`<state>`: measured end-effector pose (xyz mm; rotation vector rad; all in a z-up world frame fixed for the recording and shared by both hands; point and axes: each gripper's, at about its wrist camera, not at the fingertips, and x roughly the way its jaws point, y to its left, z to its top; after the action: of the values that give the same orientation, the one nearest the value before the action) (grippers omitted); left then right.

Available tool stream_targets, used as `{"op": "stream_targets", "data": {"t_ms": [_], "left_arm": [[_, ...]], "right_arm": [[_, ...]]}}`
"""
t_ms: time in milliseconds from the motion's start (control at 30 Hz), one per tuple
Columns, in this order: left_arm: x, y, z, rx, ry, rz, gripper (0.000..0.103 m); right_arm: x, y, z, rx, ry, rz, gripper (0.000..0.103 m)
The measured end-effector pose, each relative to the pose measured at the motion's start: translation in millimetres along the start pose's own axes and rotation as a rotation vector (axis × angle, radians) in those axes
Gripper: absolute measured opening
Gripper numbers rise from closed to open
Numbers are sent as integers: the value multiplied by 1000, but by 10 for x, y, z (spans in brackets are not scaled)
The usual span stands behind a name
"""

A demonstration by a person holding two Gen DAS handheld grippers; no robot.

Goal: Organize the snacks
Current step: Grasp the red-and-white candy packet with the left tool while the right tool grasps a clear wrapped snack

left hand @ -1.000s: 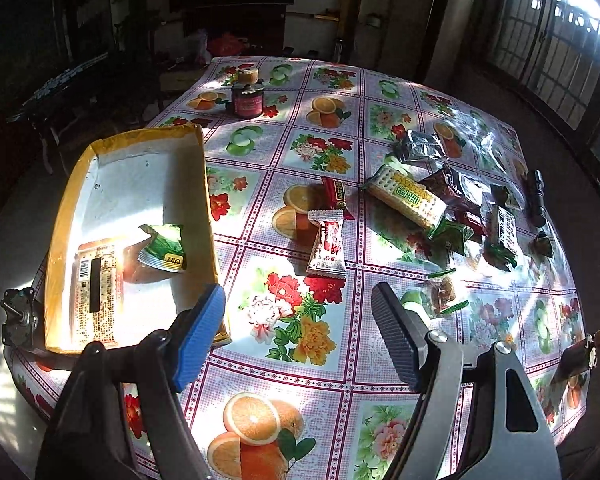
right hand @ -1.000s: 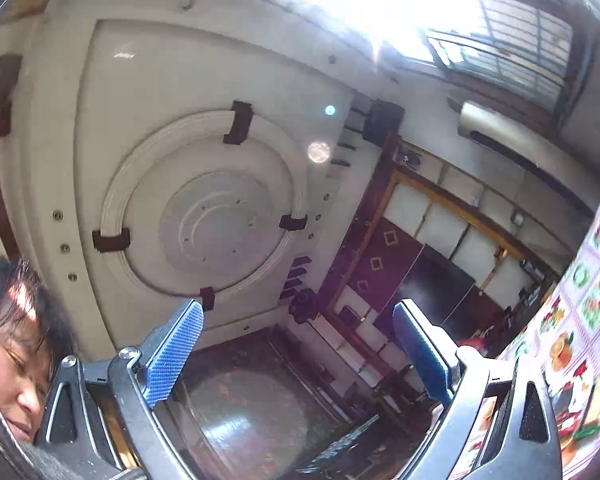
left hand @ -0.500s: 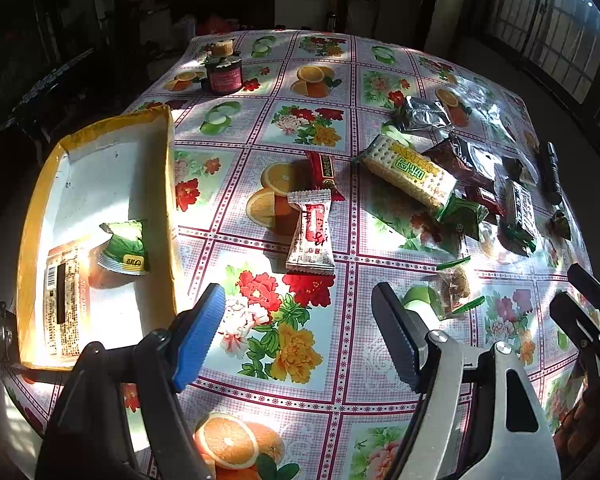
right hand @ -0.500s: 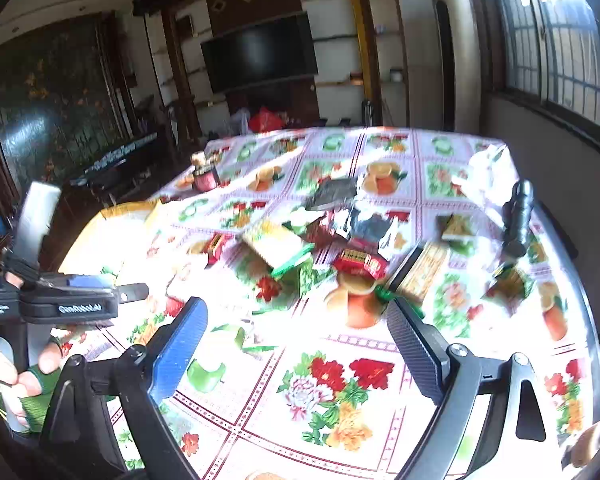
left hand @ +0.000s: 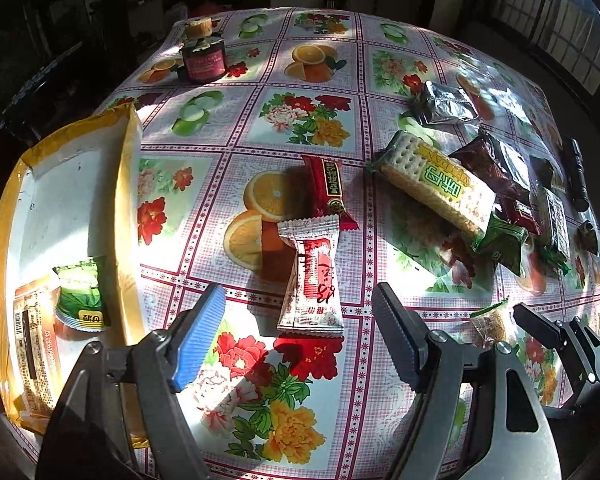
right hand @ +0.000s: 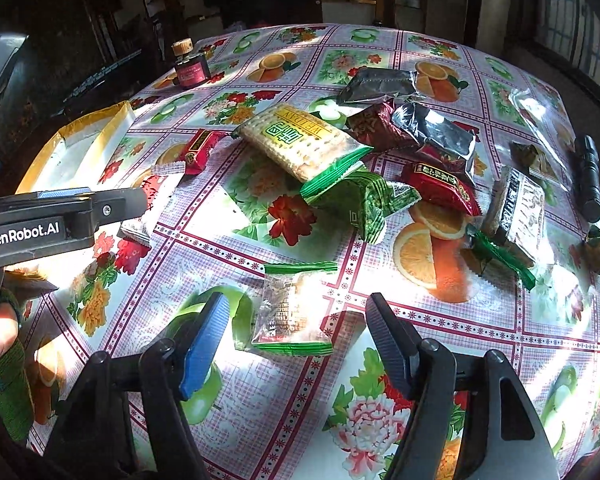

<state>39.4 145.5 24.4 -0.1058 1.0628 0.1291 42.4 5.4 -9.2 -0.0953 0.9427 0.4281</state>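
Glossy oilcloth, printed in fruit and flower squares, covers the table [left hand: 312, 116]; crinkled foil and film snack packets [right hand: 380, 148] lie heaped at its far right. Left gripper [left hand: 300, 332]: ribbed jaws parted, empty, above a flat white-and-red sachet [left hand: 314, 284]. Right gripper [right hand: 296, 340]: jaws closing, pads clear of a clear green-edged packet [right hand: 292, 308] lying between them. Yellow-rimmed cardboard tray [left hand: 128, 184], at left, holds two packets.

Snack packets [left hand: 436, 184] lie scattered on table [left hand: 312, 120]; tray [left hand: 72, 184] at left edge holds two packets; jar [left hand: 202, 60] behind.
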Motion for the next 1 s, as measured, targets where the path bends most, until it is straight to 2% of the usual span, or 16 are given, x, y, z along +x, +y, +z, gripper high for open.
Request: {"op": "stream_targets", "data": {"t_ms": [200, 300, 333, 367, 433, 567, 800, 1000], "left_arm": [[269, 0, 41, -3, 49, 27, 76], [302, -26, 41, 7, 42, 34, 75], [293, -39, 42, 11, 40, 26, 68], [278, -54, 43, 17, 36, 21, 62], [235, -99, 34, 33, 30, 17, 29], [165, -125, -26, 43, 32, 3, 24], [-325, 64, -210, -7, -30, -98, 23], [-721, 215, -336, -44, -90, -76, 22]], "right_arm": [[61, 32, 35, -49, -14, -54, 56], [40, 13, 30, -58, -29, -56, 40], [33, -1, 27, -54, -31, -57, 33], [25, -20, 21, -49, -32, -58, 33], [2, -58, 2, -33, -33, -46, 33], [-155, -133, -40, 2, -54, -2, 29], [-643, -237, -92, 64, -138, 100, 29], [-860, -147, -109, 68, -182, 192, 29]]}}
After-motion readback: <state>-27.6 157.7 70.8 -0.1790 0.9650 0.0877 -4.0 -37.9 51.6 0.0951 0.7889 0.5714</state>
